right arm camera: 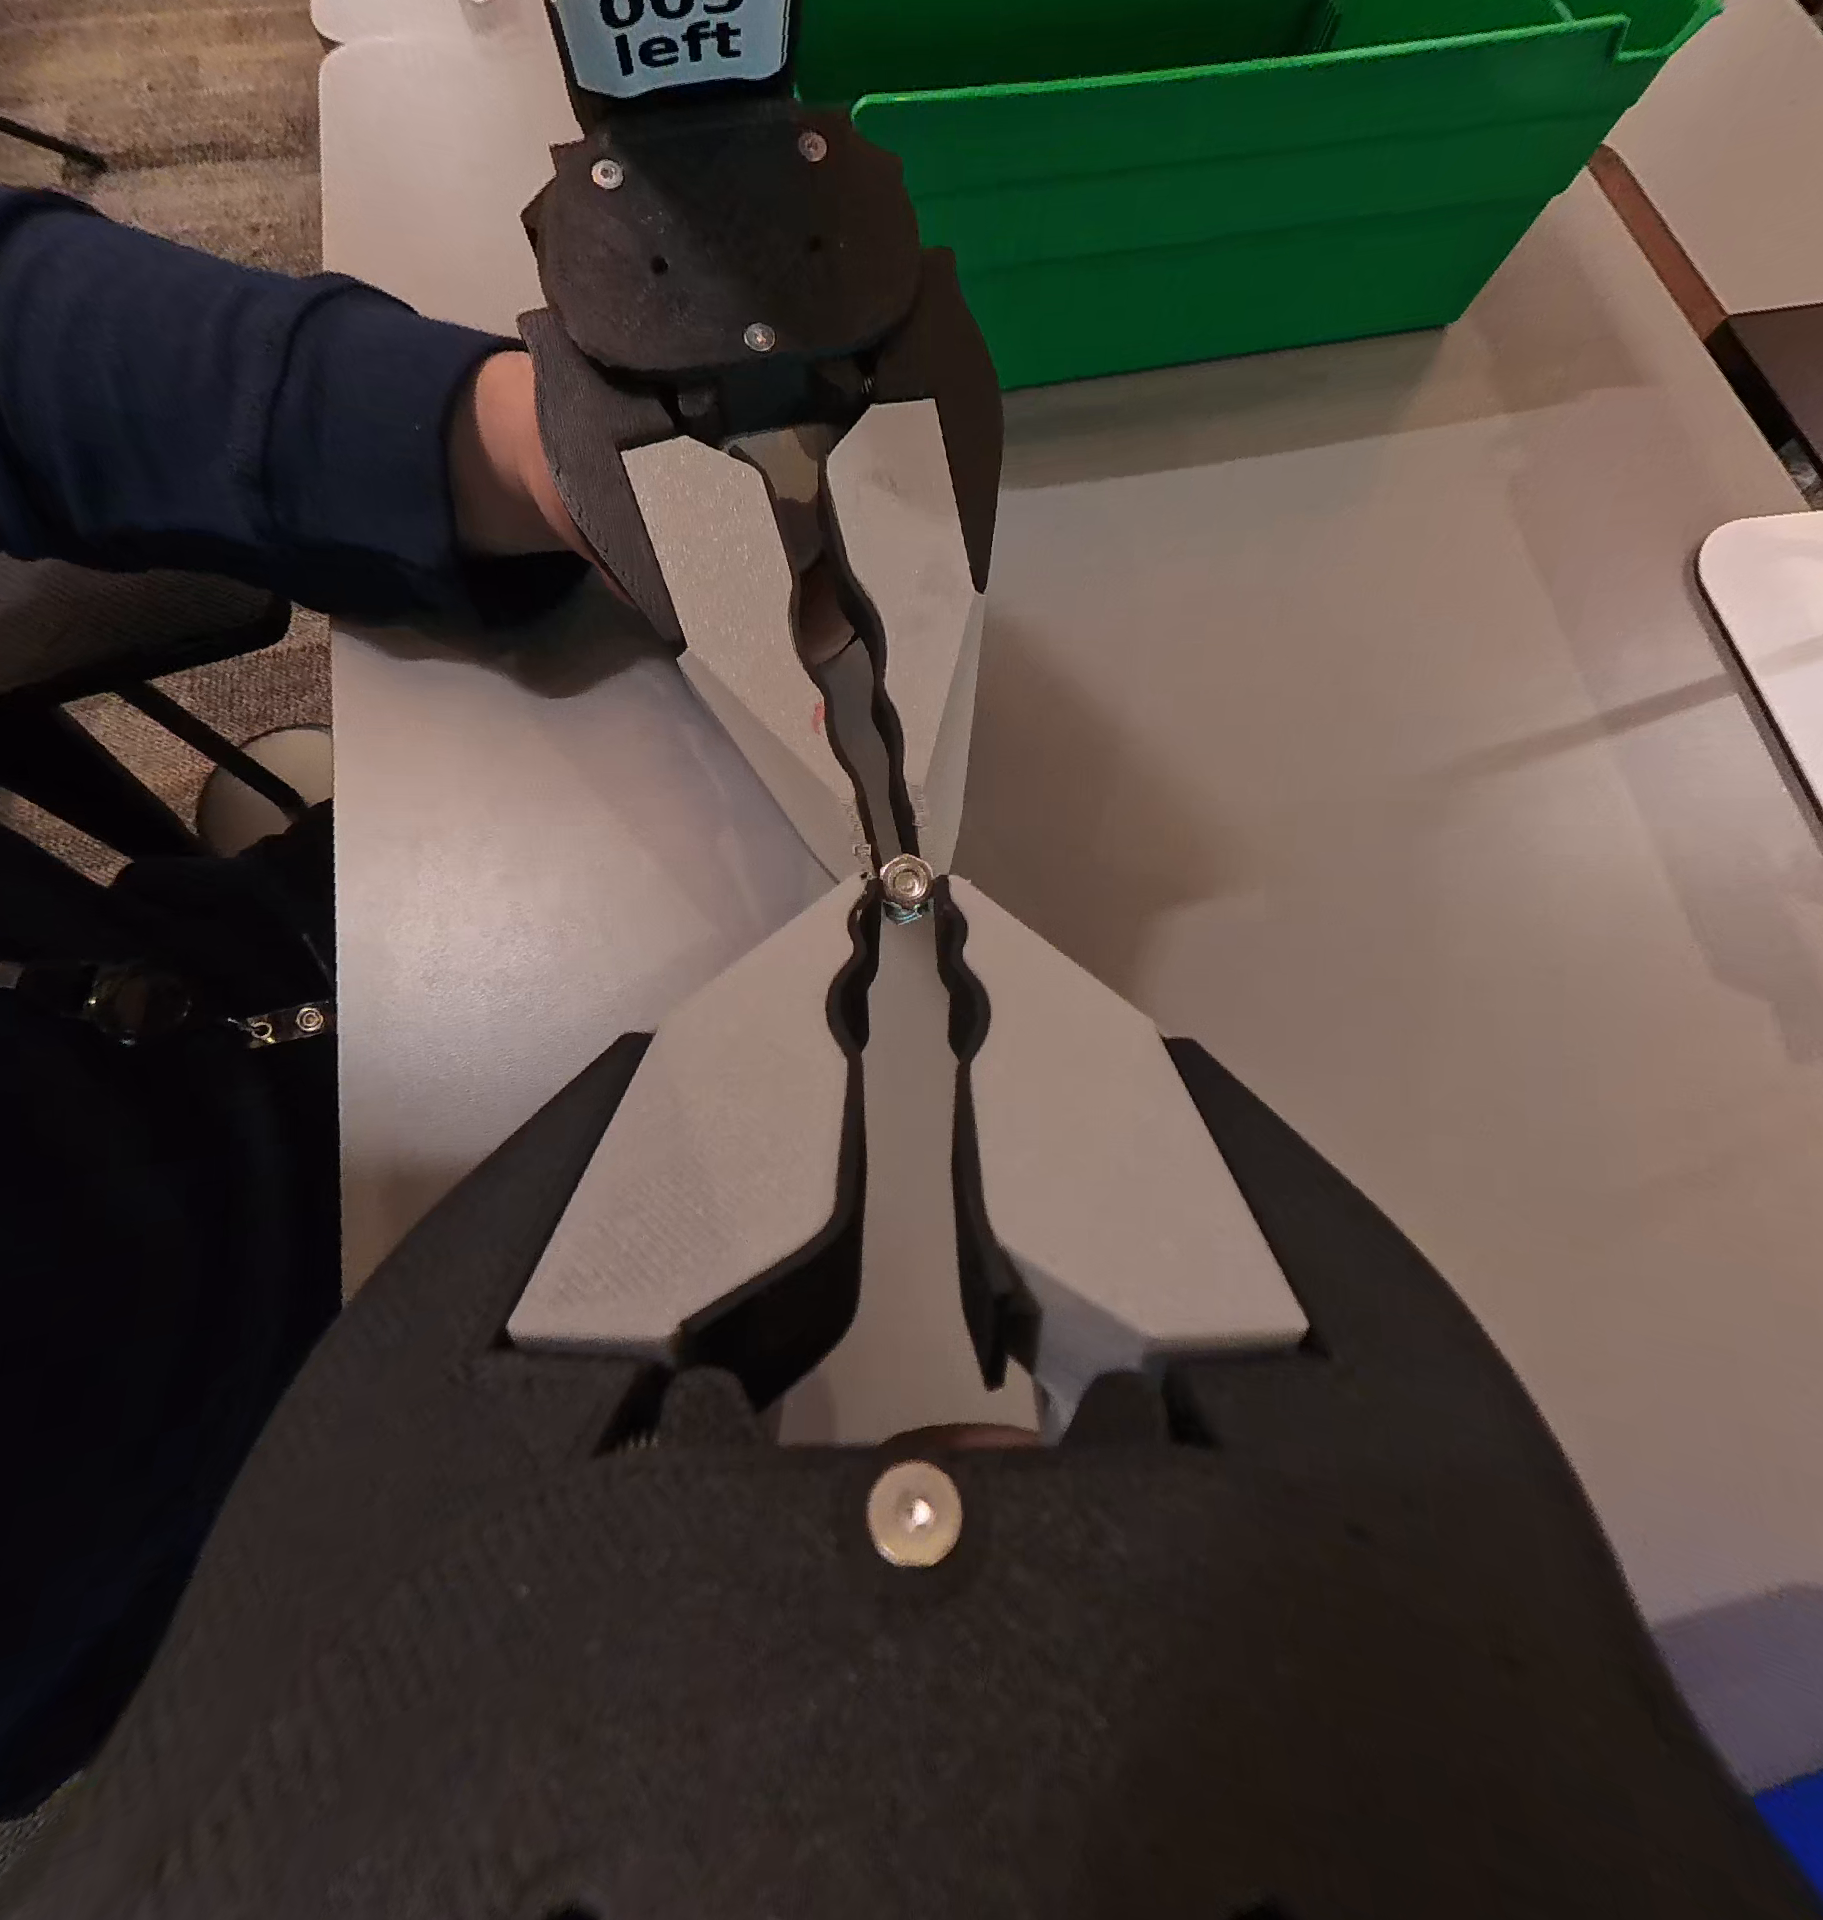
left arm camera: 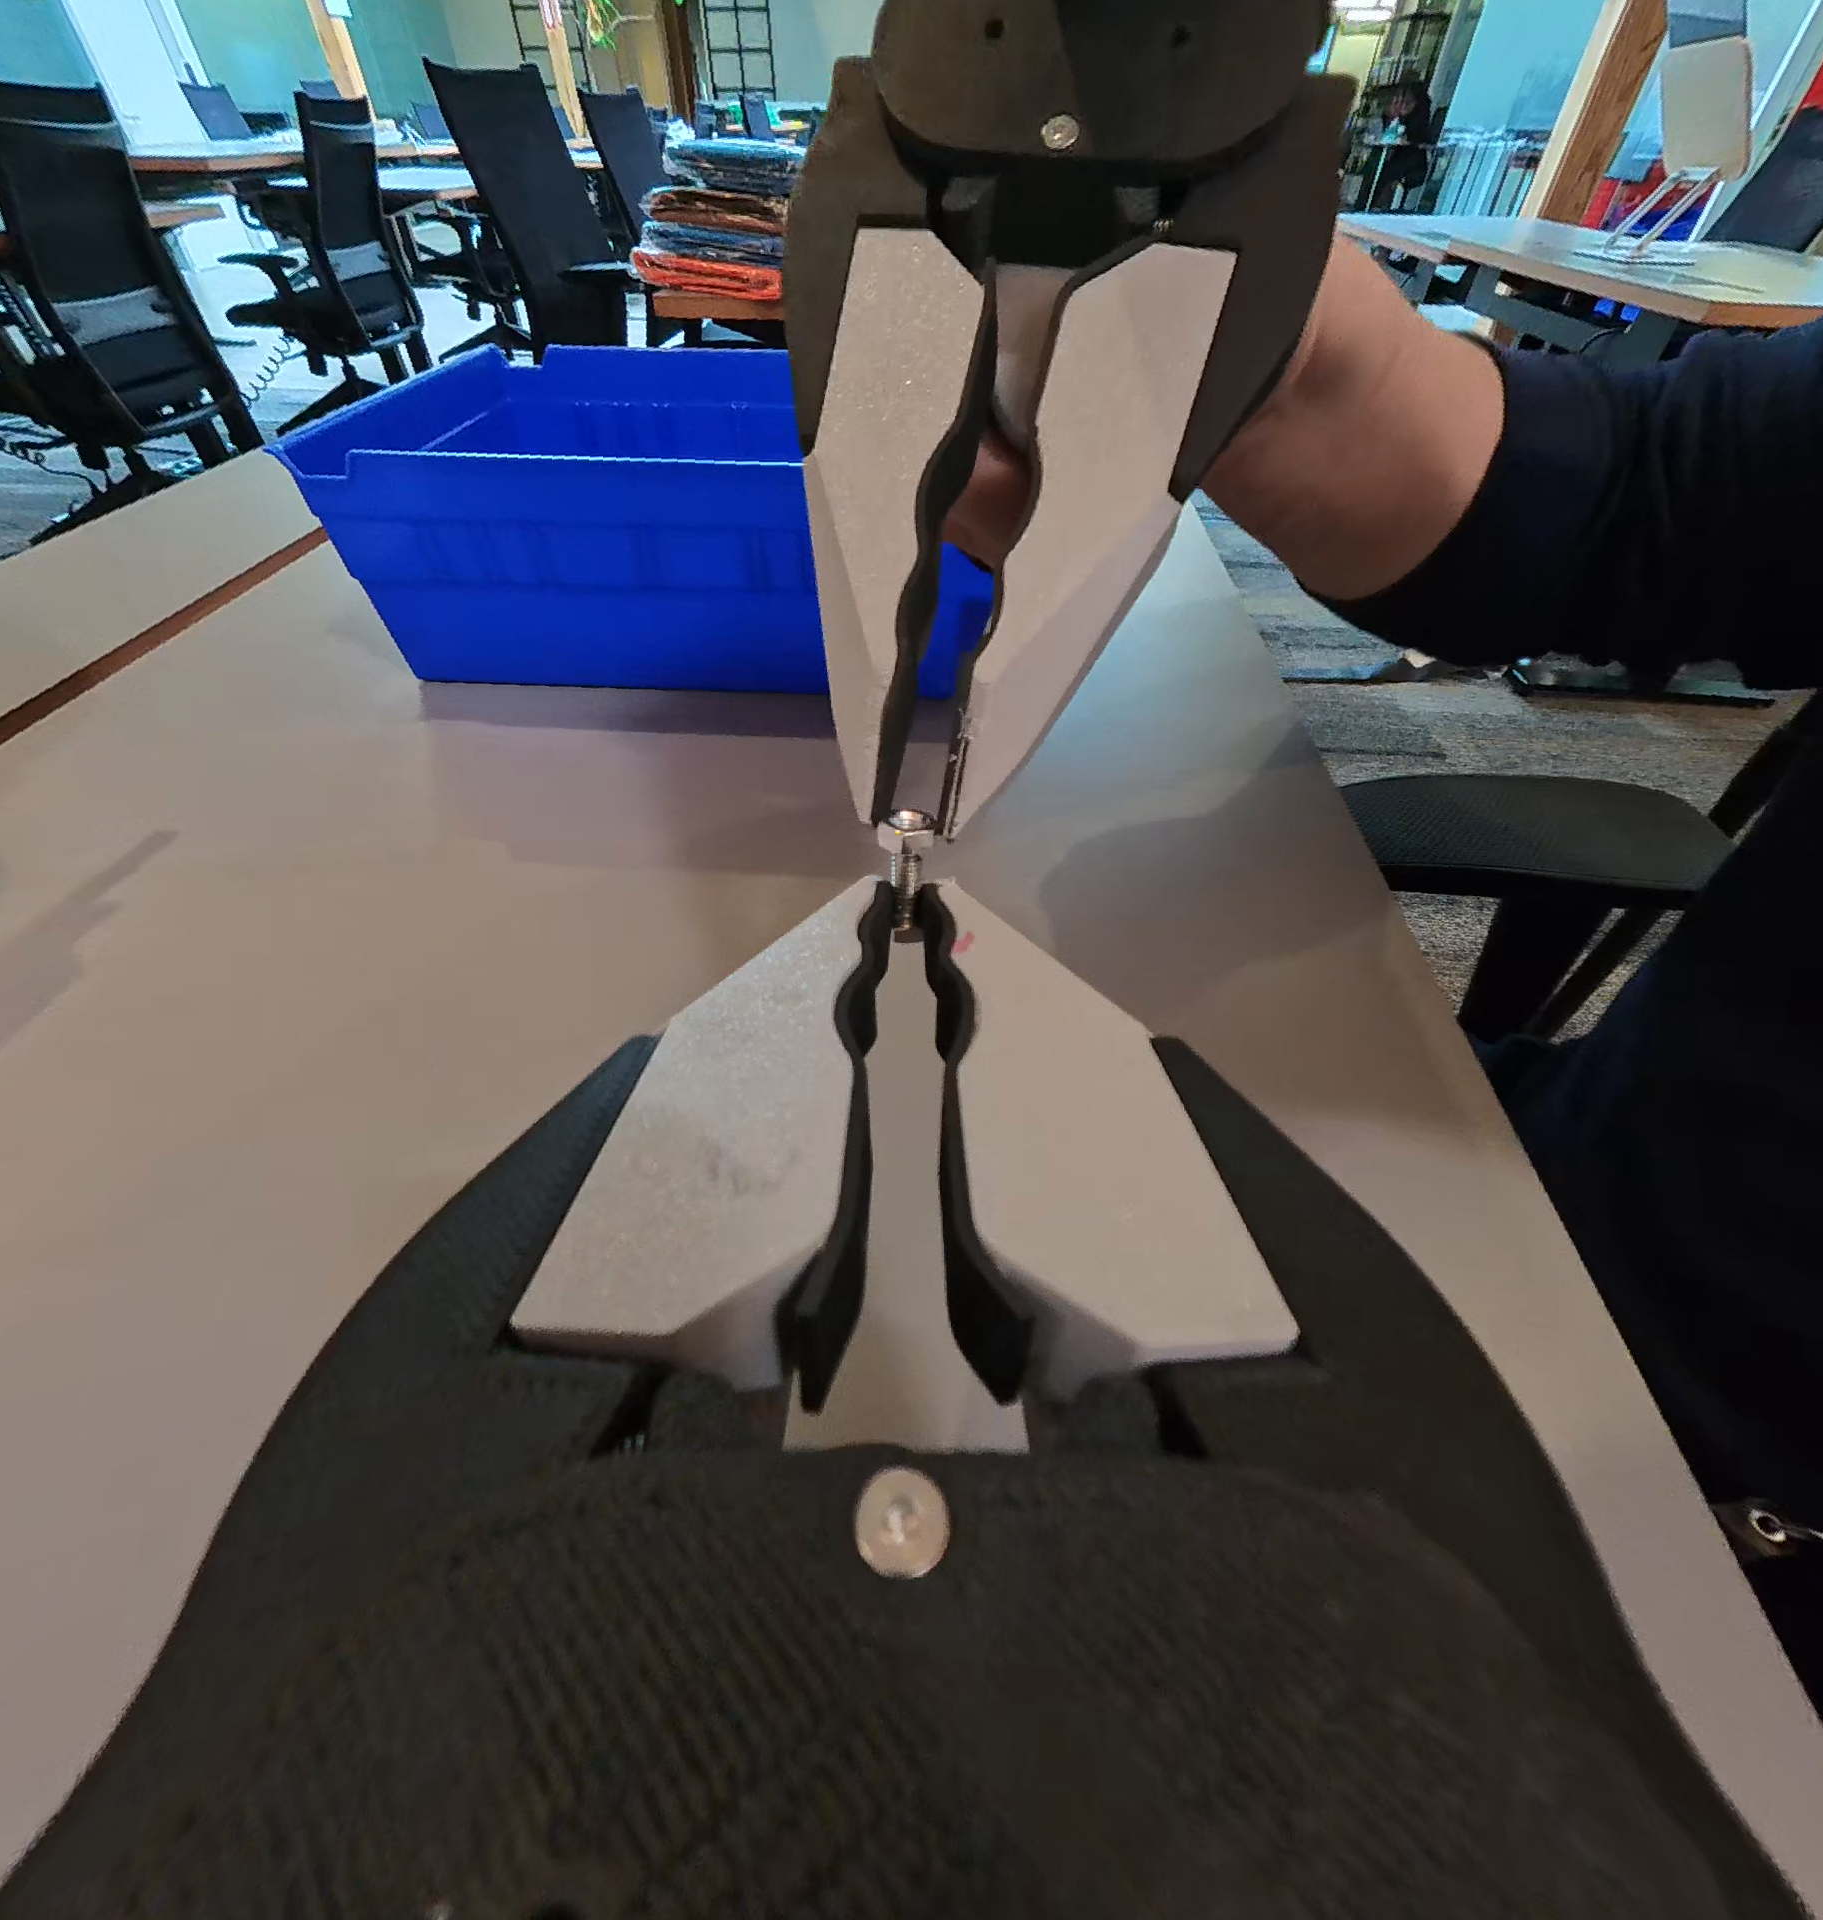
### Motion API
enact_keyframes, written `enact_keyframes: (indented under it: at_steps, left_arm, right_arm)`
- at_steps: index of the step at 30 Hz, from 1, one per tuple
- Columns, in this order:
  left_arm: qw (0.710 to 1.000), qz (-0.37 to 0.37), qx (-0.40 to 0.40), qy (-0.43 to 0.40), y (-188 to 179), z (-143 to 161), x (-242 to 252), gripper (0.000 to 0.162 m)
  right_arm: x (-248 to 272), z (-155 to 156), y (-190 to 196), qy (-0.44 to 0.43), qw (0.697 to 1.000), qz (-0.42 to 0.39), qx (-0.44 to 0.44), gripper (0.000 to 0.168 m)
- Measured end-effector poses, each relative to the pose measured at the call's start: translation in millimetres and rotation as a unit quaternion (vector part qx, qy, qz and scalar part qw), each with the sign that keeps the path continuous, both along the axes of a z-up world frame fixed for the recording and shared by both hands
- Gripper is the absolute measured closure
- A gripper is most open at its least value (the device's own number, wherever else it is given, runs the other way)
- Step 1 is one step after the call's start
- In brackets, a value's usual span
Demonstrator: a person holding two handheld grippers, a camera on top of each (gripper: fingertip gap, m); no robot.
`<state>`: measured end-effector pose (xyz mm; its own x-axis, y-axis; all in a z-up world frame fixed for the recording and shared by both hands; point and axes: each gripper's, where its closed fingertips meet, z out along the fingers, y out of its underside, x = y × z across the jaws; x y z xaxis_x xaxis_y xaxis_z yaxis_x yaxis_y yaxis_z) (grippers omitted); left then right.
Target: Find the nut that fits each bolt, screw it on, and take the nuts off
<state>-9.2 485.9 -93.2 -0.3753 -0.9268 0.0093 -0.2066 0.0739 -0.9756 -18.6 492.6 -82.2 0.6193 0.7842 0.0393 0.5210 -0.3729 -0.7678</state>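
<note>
The bolt point(left arm camera: 905, 891) sits in mid-air above the table point(left arm camera: 367, 935), pinched between two grippers that meet tip to tip. In the left wrist view its threaded shank runs from the near fingertips up to a hex nut point(left arm camera: 903, 831) at the far end. The left gripper point(left arm camera: 905, 914) is clamped on the lower end of the bolt, its dark pads pressed to either side of the shank. The right gripper point(left arm camera: 912, 821), coming from the opposite side, is closed on the nut, gripping it by the flats.

In the right wrist view the same joint is seen end-on: the round metal end point(right arm camera: 905, 878) shows between the tips of the right gripper point(right arm camera: 902, 899), with the left gripper point(right arm camera: 886, 842) reaching in from beyond.

As a judgement, the nut is engaged on the thread with bare thread between it and the left gripper, so this bolt is partway through a turn; whether it is going on or coming off cannot be told. No other bolts or nuts are visible.

A blue bin point(left arm camera: 574, 540) stands behind on the table, and a green bin point(right arm camera: 1250, 208) at the other side; what they hold is hidden.
</note>
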Motion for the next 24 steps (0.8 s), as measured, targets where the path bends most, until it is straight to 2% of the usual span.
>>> enact_keyframes:
  at_steps: [16,24]
  left_arm:
    - [1.000,0.006,-0.004,0.012,2.1,-4.8,2.3,0.159]
    - [1.000,0.008,-0.010,0.008,3.4,-2.5,2.0,0.159]
  right_arm:
    - [2.3,-5.3,2.5,-0.048,0.998,0.009,-0.026,0.161]
    - [2.0,-3.1,3.8,-0.043,0.999,0.008,-0.024,0.161]
